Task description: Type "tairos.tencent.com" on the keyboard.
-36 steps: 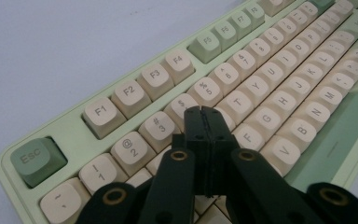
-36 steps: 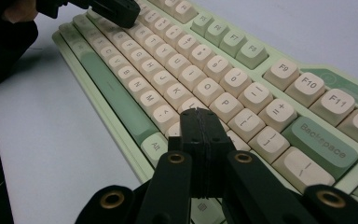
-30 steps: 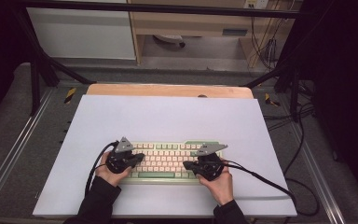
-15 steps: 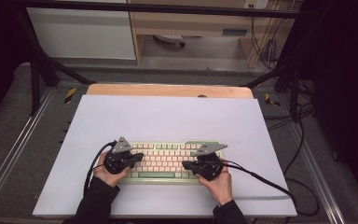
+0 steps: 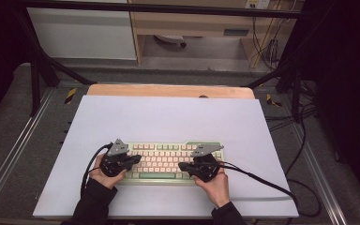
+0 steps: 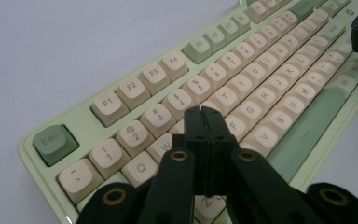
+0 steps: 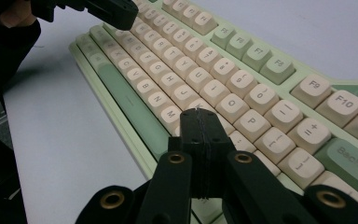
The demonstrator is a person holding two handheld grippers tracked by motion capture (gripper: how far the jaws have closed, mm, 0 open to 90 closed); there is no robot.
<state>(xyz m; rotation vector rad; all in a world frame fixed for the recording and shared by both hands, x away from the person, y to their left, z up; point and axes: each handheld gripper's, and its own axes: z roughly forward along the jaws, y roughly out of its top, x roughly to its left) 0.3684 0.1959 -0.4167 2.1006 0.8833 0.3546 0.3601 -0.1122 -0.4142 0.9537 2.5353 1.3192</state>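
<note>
No change from the earlier frames is seen. The keyboard (image 5: 168, 161) lies directly beneath both closed, empty tools: left tool (image 6: 208, 116) over its left keys, right tool (image 7: 198, 116) over its right keys.

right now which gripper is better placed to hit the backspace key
Right. The right gripper hovers shut over the keyboard's right end, near Backspace; the left gripper sits shut near the Q-W-E keys.

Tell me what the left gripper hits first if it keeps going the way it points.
Probably the keyboard: the shut left gripper points down over the letter keys near E and R, though the gap to them is hard to judge.
</note>
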